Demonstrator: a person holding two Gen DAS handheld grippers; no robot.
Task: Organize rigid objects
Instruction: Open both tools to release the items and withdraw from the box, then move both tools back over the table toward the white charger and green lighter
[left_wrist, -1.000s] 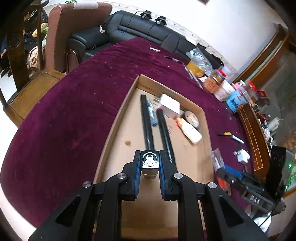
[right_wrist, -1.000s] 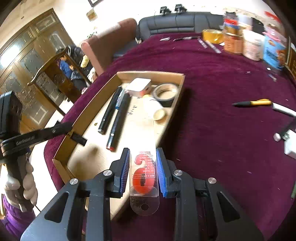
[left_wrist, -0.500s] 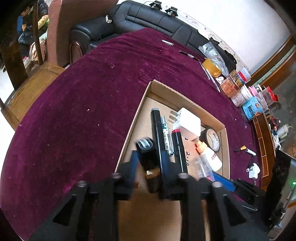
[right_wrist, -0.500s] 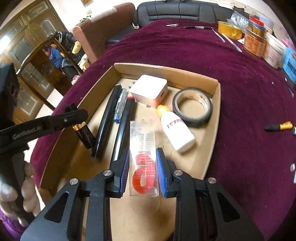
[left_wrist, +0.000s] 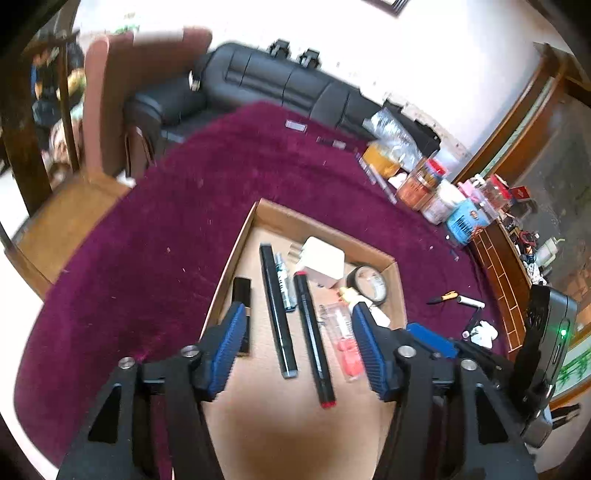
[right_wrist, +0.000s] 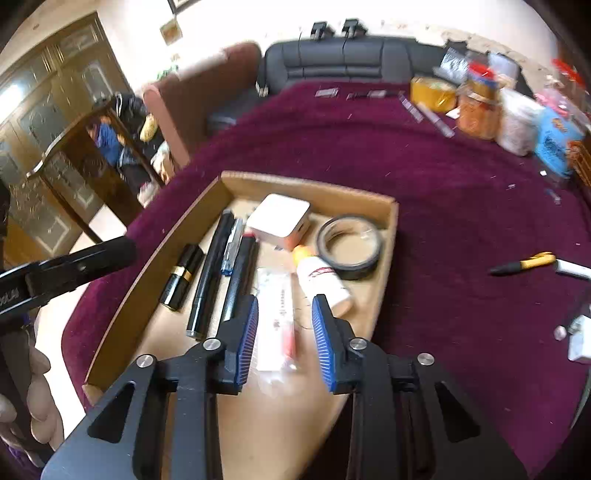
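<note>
A shallow cardboard tray (left_wrist: 236, 266) lies on the purple cloth. In it are two long black markers (left_wrist: 277, 314), a white charger (left_wrist: 321, 262), a tape roll (left_wrist: 367, 282) and a glue bottle (right_wrist: 321, 277). A black lipstick with a gold band (left_wrist: 242, 306) lies by the tray's left wall. My left gripper (left_wrist: 299, 349) hovers above it, jaws opening, nothing between them. A clear packet with red contents (right_wrist: 275, 325) rests on the tray floor between the pads of my right gripper (right_wrist: 286, 336). Its jaws are opening, with a gap at the right pad.
A yellow and black cutter (right_wrist: 524, 264) and a white item (left_wrist: 484, 330) lie on the cloth right of the tray. Jars and boxes (left_wrist: 424, 184) crowd the far right edge. A black sofa (left_wrist: 280, 85) stands behind. A person's hand (right_wrist: 37, 387) holds the left gripper's handle.
The left gripper let go of the lipstick, which now lies in the tray, and rose with its jaws wide. The right gripper brought the packet over the tray and loosened its hold.
</note>
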